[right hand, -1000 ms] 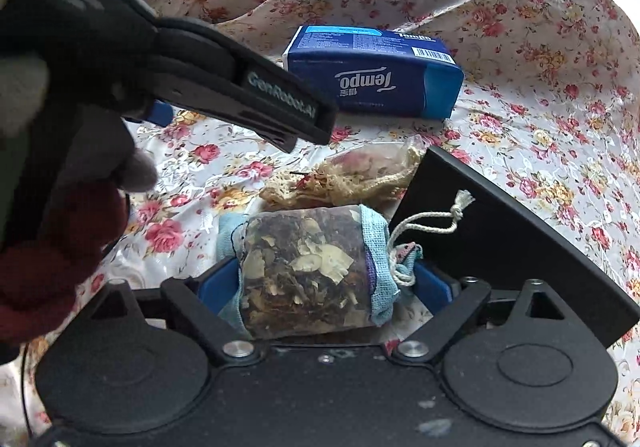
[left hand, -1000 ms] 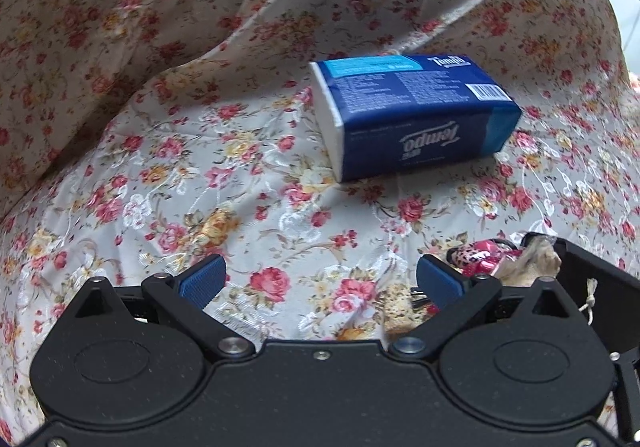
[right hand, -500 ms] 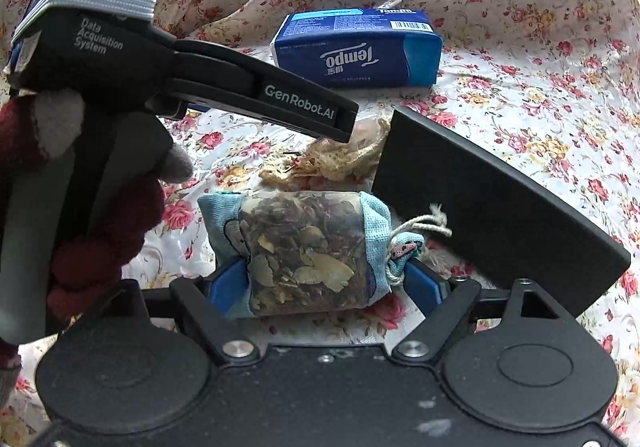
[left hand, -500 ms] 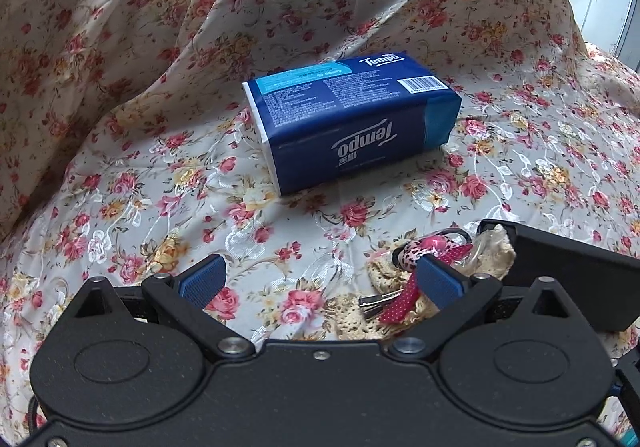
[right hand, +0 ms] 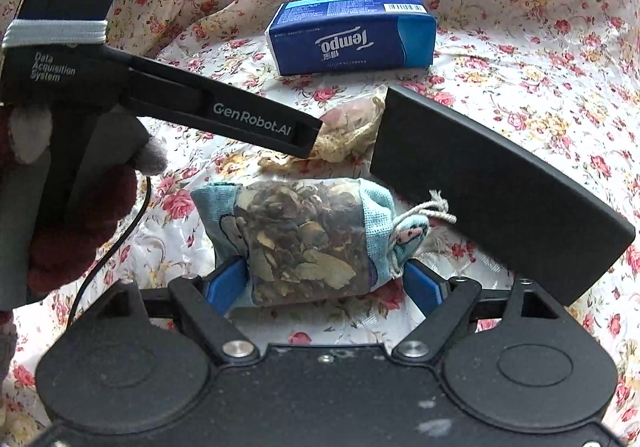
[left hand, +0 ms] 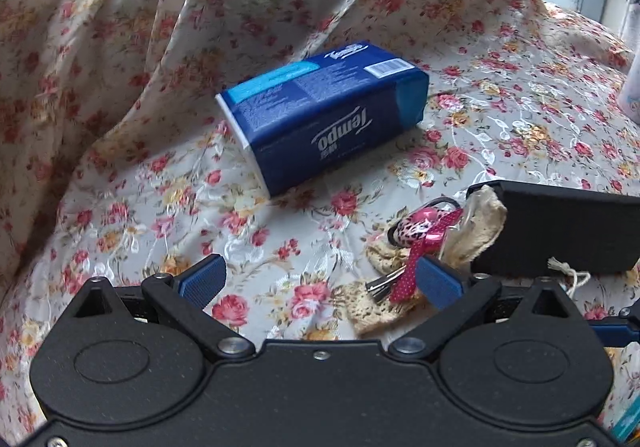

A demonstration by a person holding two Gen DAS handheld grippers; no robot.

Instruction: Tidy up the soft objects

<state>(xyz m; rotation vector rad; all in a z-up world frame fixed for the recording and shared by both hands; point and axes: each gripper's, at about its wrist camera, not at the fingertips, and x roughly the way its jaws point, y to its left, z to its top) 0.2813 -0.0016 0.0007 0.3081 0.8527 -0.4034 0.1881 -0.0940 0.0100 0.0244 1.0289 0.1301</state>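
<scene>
Right wrist view shows the right gripper [right hand: 324, 281] around a sachet [right hand: 308, 241] full of dried leaves. Its jaws have just been closing on the sachet, and now both blue pads press on its near end. The sachet lies on the flowered cloth [right hand: 540, 59], with its string end to the right, next to a black box [right hand: 492, 187]. Just past it lies a lace pouch [right hand: 348, 139], and far behind sits a blue tissue pack [right hand: 352, 35].

On the left of this view a gloved hand [right hand: 76, 231] holds the left gripper, whose black finger reaches over the lace pouch.

Left wrist view shows the left gripper [left hand: 320, 281] wide open with nothing held. Its right pad is close to a pink hair clip [left hand: 420, 231] and its ribbon, which rest on the lace pouch [left hand: 476, 231]. Whether the pad touches them cannot be told. The tissue pack [left hand: 328, 115] lies farther off on the cloth [left hand: 120, 87].
</scene>
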